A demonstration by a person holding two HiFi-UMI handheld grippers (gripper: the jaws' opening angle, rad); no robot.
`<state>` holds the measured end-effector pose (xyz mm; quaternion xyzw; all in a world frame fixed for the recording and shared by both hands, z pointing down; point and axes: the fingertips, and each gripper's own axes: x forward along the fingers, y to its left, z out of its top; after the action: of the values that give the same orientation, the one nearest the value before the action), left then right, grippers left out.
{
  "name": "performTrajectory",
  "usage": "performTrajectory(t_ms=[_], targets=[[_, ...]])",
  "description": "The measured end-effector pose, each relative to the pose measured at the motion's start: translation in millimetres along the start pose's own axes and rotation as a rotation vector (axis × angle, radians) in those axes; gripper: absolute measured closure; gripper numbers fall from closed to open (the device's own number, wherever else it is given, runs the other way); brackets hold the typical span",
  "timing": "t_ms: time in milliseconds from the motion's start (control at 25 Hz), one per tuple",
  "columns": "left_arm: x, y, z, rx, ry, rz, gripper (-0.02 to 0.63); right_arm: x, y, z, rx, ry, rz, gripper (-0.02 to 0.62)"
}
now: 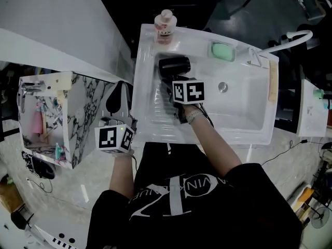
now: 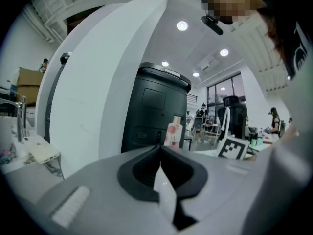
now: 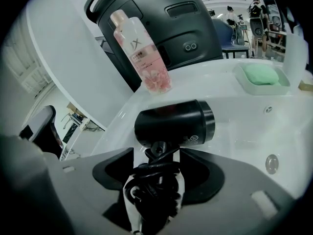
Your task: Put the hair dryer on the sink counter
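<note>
The black hair dryer lies on its side on the ribbed left part of the white sink counter. Its nozzle points toward the basin, and its cord is wound round the handle. My right gripper is right behind it, jaws open wide. The cord-wrapped handle lies between the fingers. My left gripper hangs off the counter's left edge, shut and holding nothing.
A pink bottle stands at the counter's back edge. A green soap in its dish, the basin drain and a faucet lie to the right. A marble-patterned cabinet stands at left.
</note>
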<state>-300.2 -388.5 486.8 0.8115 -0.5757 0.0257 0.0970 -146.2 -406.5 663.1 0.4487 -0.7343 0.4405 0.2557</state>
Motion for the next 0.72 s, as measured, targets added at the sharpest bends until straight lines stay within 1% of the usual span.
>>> performTrajectory(t_ms=[80,120,160,280,320,360,400,480,520,560,640,720], targets=[[-11,-24,64,-0.018,-0.012,-0.017,0.606,-68,19,31,-0.003,-0.023,-0.004,0.293],[-13,-31,80,-0.024,-0.015,-0.024,0.606,-87,24,40,-0.001,-0.035,0.0,0.293],[-13,-33,79,-0.027,-0.016,-0.028,0.606,-91,24,40,0.002,-0.045,0.008,0.296],[-4,-27,46,-0.023,-0.013,-0.032,0.606,-74,13,29,0.004,-0.083,0.032,0.322],[-3,-27,43,-0.023,-0.014,-0.034,0.606,-76,11,29,0.0,-0.101,0.033,0.341],[0,-26,36,-0.022,-0.015,-0.035,0.606,-75,7,28,-0.004,-0.118,0.034,0.38],[4,-22,18,-0.019,-0.014,-0.036,0.606,-63,-1,21,-0.007,-0.134,0.037,0.41],[18,-8,-33,-0.009,-0.009,-0.035,0.606,-22,-23,1,-0.007,-0.161,0.045,0.453],[24,-3,-51,-0.004,-0.008,-0.036,0.606,-10,-31,-4,-0.007,-0.178,0.046,0.468],[27,-2,-57,-0.001,-0.008,-0.037,0.606,-8,-37,-4,-0.009,-0.199,0.043,0.49],[30,-3,-57,0.001,-0.01,-0.041,0.606,-18,-44,3,-0.01,-0.247,0.036,0.531],[35,0,-70,0.006,-0.01,-0.041,0.606,-15,-53,4,-0.009,-0.296,0.041,0.588]])
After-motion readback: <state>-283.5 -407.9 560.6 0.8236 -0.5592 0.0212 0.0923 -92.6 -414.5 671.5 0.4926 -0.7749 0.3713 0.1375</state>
